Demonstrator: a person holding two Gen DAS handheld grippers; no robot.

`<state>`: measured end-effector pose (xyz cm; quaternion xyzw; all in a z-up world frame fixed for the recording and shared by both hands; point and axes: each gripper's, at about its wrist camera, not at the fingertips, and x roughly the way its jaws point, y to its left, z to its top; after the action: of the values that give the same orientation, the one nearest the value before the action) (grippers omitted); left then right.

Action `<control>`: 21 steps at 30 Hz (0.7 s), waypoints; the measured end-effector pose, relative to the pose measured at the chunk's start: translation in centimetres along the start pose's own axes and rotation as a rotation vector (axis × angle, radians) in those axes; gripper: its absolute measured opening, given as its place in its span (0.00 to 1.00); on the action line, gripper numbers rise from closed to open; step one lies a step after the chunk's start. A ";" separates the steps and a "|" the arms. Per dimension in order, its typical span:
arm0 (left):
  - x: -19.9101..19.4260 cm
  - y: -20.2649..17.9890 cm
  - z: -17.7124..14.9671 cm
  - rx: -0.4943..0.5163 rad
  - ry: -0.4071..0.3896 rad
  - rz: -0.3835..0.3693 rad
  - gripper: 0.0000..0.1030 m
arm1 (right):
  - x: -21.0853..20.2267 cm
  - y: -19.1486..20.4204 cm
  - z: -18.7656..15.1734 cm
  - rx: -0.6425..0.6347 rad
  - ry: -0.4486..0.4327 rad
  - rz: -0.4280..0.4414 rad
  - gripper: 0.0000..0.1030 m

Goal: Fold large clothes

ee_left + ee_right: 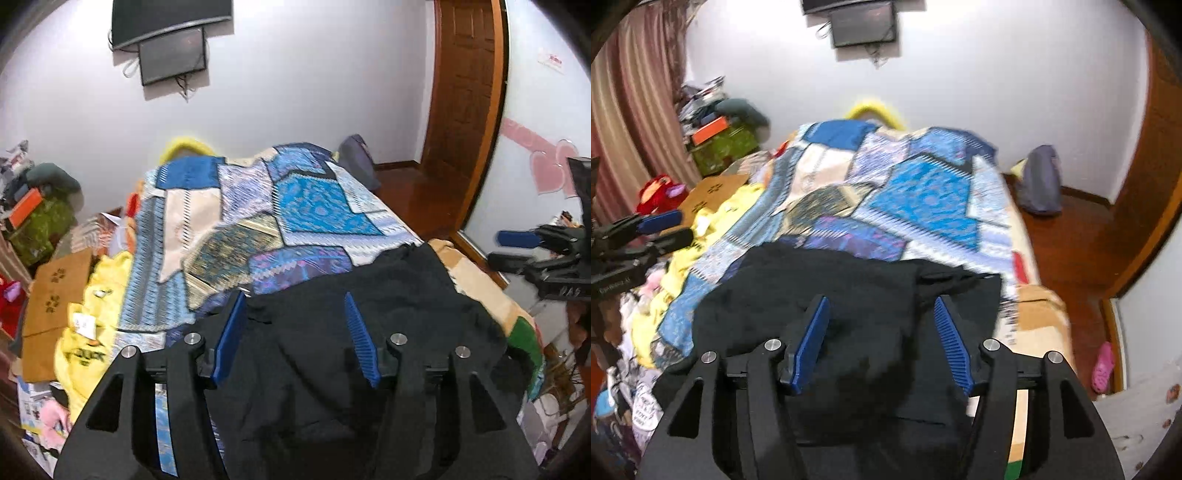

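Both my grippers, left [295, 339] & right [881, 341], hang released, nothing held, over black garment [351, 332] at bed's [480, 291] near edge. Next: grab its corners, prob.

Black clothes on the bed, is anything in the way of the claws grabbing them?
No. The black garment lies bare on the patchwork quilt, with nothing on top. The left claw and right claw are both open above it, with only air between.
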<state>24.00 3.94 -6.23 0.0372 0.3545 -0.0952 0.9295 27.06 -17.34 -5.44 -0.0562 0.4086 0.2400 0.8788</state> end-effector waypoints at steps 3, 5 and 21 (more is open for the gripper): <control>1.7 -0.6 -1.8 0.008 0.057 -0.045 0.55 | 1.9 1.3 -1.4 -0.021 0.064 0.049 0.55; 3.0 -1.3 -3.6 0.033 0.107 -0.048 0.56 | 3.9 2.4 -3.1 -0.052 0.128 0.054 0.55; 8.1 0.1 -11.0 -0.125 0.263 -0.047 0.70 | 7.9 3.3 -7.3 -0.093 0.283 0.030 0.56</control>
<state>22.70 4.31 -19.84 -0.0167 0.4790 -0.0888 0.8732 24.77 -13.65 -15.81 -0.1240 0.5176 0.2613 0.8052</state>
